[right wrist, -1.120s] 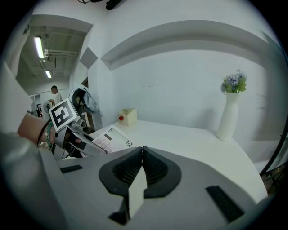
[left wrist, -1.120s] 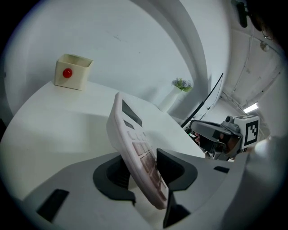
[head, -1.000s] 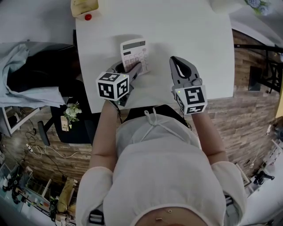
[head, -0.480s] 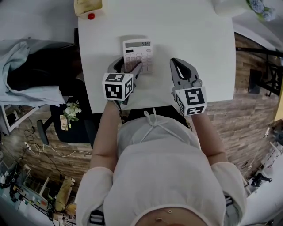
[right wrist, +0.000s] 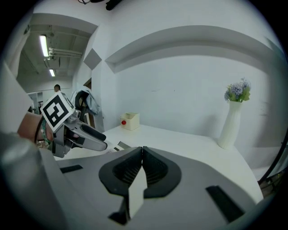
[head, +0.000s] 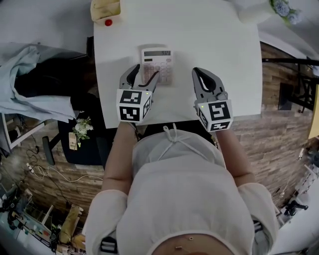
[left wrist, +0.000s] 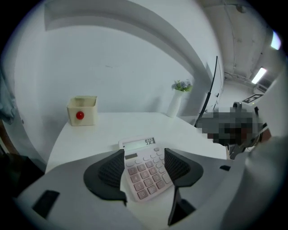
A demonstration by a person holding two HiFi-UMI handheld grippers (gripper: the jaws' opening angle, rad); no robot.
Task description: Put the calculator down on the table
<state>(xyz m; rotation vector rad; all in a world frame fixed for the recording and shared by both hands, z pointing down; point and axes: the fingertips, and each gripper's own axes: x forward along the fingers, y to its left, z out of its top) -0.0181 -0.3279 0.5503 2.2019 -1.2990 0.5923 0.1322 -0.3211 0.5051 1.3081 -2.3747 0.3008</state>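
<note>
The pale pink calculator (head: pixel 157 64) lies flat on the white table (head: pixel 219 45), its display facing away from me. My left gripper (head: pixel 145 73) hovers just in front of its near edge, open. In the left gripper view the calculator (left wrist: pixel 143 174) shows between the two dark pads (left wrist: pixel 111 170), and neither pad touches it. My right gripper (head: pixel 196 70) rests over the table to the right of the calculator, shut with nothing in it. In the right gripper view its pads (right wrist: pixel 135 167) meet, and the left gripper (right wrist: pixel 85 137) shows at the left.
A small yellow box with a red button (head: pixel 105 10) stands at the table's far left corner. A white vase with flowers (head: pixel 259 7) stands at the far right. A chair draped with cloth (head: pixel 30 79) sits left of the table. The table's near edge is right below both grippers.
The left jaws have opened off the calculator, and that gripper has drawn back toward me and lifted. The calculator stays on the table. The right gripper has not moved.
</note>
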